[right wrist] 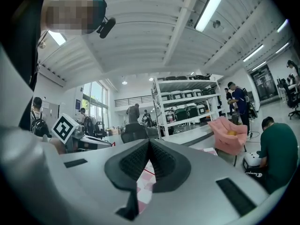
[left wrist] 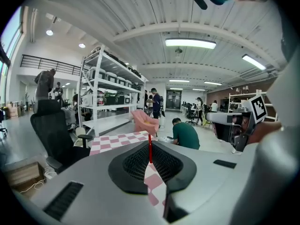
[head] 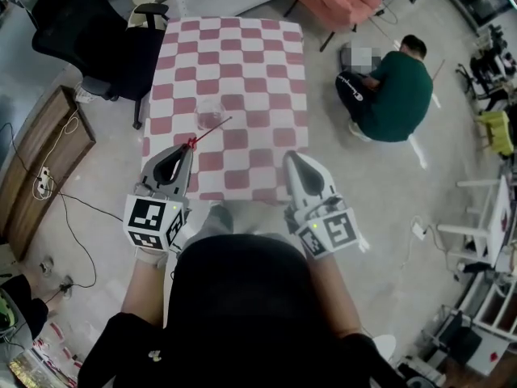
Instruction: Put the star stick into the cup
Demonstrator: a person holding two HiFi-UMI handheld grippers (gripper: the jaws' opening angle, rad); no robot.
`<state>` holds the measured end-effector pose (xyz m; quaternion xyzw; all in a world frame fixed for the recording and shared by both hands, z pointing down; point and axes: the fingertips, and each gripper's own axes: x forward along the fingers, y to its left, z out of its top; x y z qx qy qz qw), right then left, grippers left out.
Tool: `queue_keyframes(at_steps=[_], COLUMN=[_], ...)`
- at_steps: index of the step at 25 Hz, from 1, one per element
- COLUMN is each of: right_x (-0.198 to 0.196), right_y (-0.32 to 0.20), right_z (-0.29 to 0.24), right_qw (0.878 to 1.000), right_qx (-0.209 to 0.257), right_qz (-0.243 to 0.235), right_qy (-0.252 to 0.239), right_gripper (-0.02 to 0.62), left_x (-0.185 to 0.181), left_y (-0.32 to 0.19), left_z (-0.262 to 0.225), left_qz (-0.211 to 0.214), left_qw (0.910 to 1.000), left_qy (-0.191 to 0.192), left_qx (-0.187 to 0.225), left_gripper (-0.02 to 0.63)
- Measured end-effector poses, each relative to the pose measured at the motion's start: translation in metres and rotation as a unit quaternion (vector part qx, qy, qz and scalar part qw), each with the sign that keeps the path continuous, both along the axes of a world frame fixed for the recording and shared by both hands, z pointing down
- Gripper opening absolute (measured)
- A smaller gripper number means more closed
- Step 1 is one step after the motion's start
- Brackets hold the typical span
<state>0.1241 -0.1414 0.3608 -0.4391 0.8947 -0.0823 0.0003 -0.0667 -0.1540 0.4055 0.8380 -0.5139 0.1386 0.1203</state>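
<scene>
red and thin, the star stick (head: 212,130) is pinched at its near end between the pressed-together jaws of the left gripper (head: 187,148), just over the near left part of the table (head: 258,63), which is covered in a pink and white checked cloth. from the jaws the stick slants far and to the right, and its free end lies close by the near right side of the clear cup (head: 208,113), outside it. the cup stands upright on the cloth, left of the table's middle. in the left gripper view the stick rises as a red line from the tip where the two dark pads meet. the right gripper (head: 292,160) hangs at the table's near right edge, its jaws pressed together with nothing between them. on the floor to the right a person in a green shirt (head: 396,91) crouches, well apart from the table.
</scene>
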Motion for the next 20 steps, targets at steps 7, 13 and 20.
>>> queue_keyframes(at_steps=[7,13,20], right_x=[-0.026,-0.051,-0.073], right_y=[-0.051,-0.079,-0.091], right_z=[0.010,0.024,0.044], right_qw=[1.000,0.999,0.999], right_qx=[-0.009,-0.023,-0.044], right_qz=[0.016,0.021,0.021], right_qy=[-0.002,-0.004,0.005], right_gripper=[0.015,0.015,0.015], left_x=[-0.032,-0.045,-0.049], left_y=[-0.047,-0.068,-0.082], left_z=[0.018,0.045,0.081], left_qz=[0.009,0.034,0.063], left_qw=[0.9997,0.9979,0.9934], left_qy=[0.004,-0.001,-0.008], left_qx=[-0.022,-0.054,-0.096], left_gripper=[0.052,0.052,0.052])
